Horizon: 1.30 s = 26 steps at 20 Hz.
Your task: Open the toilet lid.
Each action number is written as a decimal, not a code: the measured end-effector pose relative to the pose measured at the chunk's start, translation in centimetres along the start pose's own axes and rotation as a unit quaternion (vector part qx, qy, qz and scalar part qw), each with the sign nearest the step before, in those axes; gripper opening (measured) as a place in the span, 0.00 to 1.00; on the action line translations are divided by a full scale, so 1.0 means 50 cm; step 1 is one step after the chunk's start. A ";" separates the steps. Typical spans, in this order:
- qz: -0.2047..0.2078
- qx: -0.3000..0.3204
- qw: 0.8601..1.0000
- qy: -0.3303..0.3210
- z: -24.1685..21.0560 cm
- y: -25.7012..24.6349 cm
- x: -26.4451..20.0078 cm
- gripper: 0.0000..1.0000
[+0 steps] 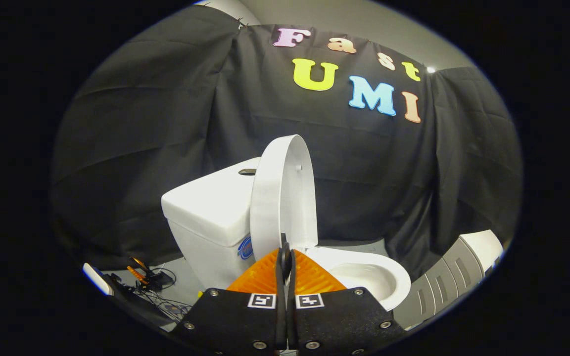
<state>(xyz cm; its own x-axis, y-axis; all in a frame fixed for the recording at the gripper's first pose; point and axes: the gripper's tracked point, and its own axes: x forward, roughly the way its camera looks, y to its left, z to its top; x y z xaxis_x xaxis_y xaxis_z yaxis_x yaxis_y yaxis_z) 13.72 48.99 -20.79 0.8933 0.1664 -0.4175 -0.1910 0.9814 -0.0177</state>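
Tongs (285, 257) pressed together on nothing, low in the frame's centre, tips at the raised lid (282, 193); judging it nearly upright, nudge gently toward the tank (206, 207).

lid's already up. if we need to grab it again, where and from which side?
Probably the toilet lid by its thin free rim, near the top or the bowl-facing edge, coming from the bowl side; the tank blocks the back. The gripper has its fingers closed together just ahead of the lid's lower edge.
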 end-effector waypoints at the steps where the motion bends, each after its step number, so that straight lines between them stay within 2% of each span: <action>1: -0.001 -0.004 1.000 -0.001 0.000 0.001 -0.001 0.01; 7: 0.014 0.004 1.000 0.006 -0.007 0.006 -0.003 0.01; 9: 0.014 0.000 1.000 0.014 -0.002 0.006 0.002 0.05; 11: 0.033 0.000 0.999 0.015 -0.003 0.028 0.002 0.08; 12: 0.034 -0.006 0.999 0.012 -0.001 0.030 0.003 0.17; 13: 0.032 -0.011 0.999 0.011 -0.001 0.026 -0.003 0.20; 16: 0.067 0.015 0.997 0.026 -0.020 0.056 -0.011 0.49; 17: 0.080 0.024 0.996 0.022 -0.012 0.064 -0.027 0.63; 18: 0.089 0.031 0.995 0.016 -0.004 0.070 -0.037 0.86; 19: 0.094 0.037 0.995 0.010 0.006 0.070 -0.049 0.94; 22: 0.081 0.048 0.995 -0.015 0.029 0.040 -0.081 0.95; 26: 0.098 0.093 0.990 -0.033 0.062 0.009 -0.117 0.95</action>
<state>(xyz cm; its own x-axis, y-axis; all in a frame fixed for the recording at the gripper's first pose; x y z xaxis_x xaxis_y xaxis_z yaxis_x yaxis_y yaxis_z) 9.64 48.76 -15.53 0.8726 0.3546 -0.3359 -0.2904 0.9296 0.2269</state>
